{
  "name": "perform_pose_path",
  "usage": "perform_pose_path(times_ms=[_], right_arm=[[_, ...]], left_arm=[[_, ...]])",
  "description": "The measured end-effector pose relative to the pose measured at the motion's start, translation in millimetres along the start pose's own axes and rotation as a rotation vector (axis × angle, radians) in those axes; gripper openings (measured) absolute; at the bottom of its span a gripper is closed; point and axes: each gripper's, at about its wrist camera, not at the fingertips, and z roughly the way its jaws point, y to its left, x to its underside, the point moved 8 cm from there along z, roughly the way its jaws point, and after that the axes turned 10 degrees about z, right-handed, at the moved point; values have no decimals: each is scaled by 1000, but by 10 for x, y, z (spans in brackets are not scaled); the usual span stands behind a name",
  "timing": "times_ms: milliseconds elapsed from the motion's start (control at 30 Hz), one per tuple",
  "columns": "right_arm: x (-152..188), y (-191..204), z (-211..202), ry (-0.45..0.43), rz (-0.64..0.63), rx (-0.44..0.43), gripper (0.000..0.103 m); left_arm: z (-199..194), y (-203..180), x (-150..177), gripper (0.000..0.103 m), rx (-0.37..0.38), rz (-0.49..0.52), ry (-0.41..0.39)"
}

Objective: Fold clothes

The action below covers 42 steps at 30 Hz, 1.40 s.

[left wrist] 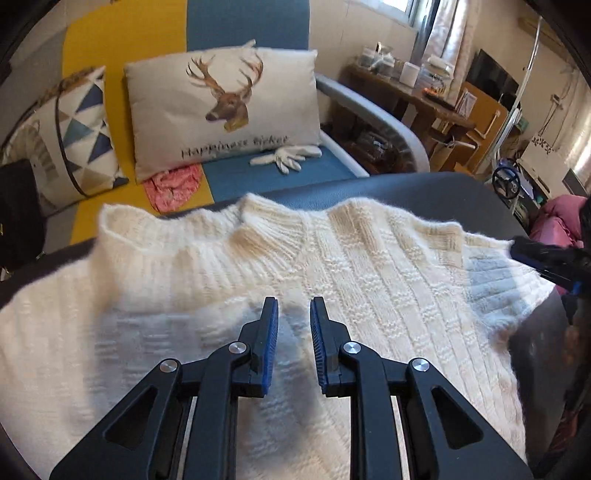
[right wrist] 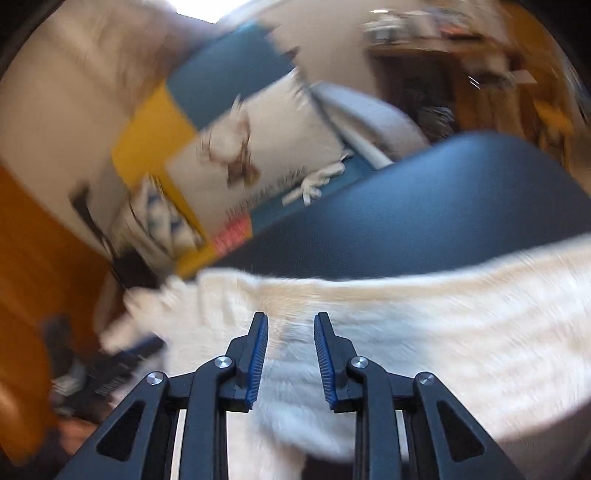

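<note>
A cream cable-knit sweater (left wrist: 332, 266), fuzzy with a ribbed collar, lies spread on the dark leathery counter (left wrist: 406, 188). The left gripper (left wrist: 293, 314) and right gripper (right wrist: 290, 325) tilt down above it, jaws parted, empty.

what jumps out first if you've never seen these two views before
A cream knit sweater spread over a dark blue padded surface fills the foreground, with the left gripper open just above it. Behind, a deer-print pillow leans on a yellow and blue sofa. The right wrist view is badly smeared; the right gripper stands open over the same sweater.
</note>
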Motion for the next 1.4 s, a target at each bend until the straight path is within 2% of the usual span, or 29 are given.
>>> perform_pose_path(times_ms=[67, 100, 200, 300, 367, 433, 500, 600, 767, 833, 900, 967, 1033, 1067, 1100, 1200, 1300, 1400], right_arm=[[-104, -402, -534, -78, 169, -92, 30], [-130, -654, -763, -106, 243, -81, 30], [-169, -1399, -1356, -205, 427, 3, 33], [-165, -1881, -1659, -250, 534, 96, 33], [-184, -1953, -1665, -233, 526, 139, 33], [-201, -1889, -1570, -209, 488, 183, 33], [-226, -1604, -1362, -168, 364, 186, 33], [-204, -857, -767, -66, 102, 205, 33], [171, 631, 463, 102, -308, 113, 33], [364, 1076, 888, 173, -379, 54, 33], [541, 1371, 1224, 220, -437, 53, 33], [607, 1478, 1504, 222, -479, 105, 33], [605, 1409, 1648, 229, -478, 143, 33], [576, 1339, 1702, 227, -479, 194, 33], [547, 1269, 1754, 225, -479, 244, 28], [514, 1211, 1798, 190, -520, 260, 23], [422, 1126, 1762, 173, -453, 266, 22], [345, 1132, 1564, 162, -331, 165, 25]], left_arm=[[-94, 142, 48, 21, -18, -52, -14], [-138, 235, 78, 23, -59, -69, -21], [-222, 433, 243, 23, -173, -79, -12], [-228, 587, 454, 24, -220, -112, 22], [-226, 657, 558, 25, -249, -100, 42], [-230, 743, 630, 25, -266, -112, 52], [-237, 854, 648, 25, -257, -139, 45], [-288, 963, 553, 26, -240, -160, 8], [-262, 1165, 377, 27, -217, -201, -17], [-204, 1234, 338, 27, -190, -211, -4], [-151, 1342, 343, 27, -223, -210, 15], [-69, 1435, 366, 27, -238, -199, 46], [-17, 1523, 399, 27, -270, -188, 64], [-12, 1528, 401, 27, -271, -177, 60], [-7, 1531, 404, 27, -272, -165, 56], [-25, 1526, 420, 27, -285, -159, 49], [-69, 1557, 439, 28, -291, -207, 58], [-242, 1528, 424, 28, -314, -206, 4]])
